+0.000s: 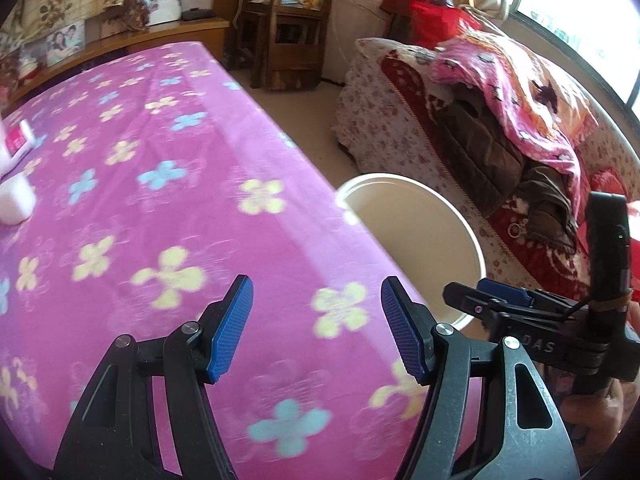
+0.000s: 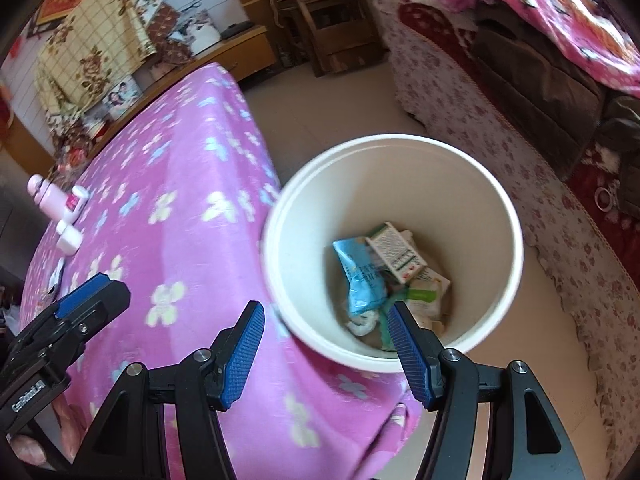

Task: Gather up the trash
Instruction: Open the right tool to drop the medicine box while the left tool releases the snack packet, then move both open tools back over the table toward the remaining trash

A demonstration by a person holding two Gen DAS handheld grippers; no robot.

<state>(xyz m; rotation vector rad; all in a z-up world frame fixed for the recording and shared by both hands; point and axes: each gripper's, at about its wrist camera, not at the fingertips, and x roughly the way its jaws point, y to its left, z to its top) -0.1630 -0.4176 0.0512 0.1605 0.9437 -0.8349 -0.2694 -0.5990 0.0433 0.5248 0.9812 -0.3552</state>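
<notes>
Left gripper jaws wide, empty, over bed's near edge | right gripper jaws wide, empty, above white bin beside bed | blue packet, small carton inside: likely light, crushable | remaining pink-white bottles at far-left edge: probably slick, pinch mid-body.

White round bin upright beside table, blue packet, small box inside

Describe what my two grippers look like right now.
Both match: black angular frames with silver pivot bolts and two fingers faced with ribbed blue pads. The left gripper shows in its own view. The right gripper body reads "DAS" in white from the left view; a thin black cable runs behind it.
</notes>
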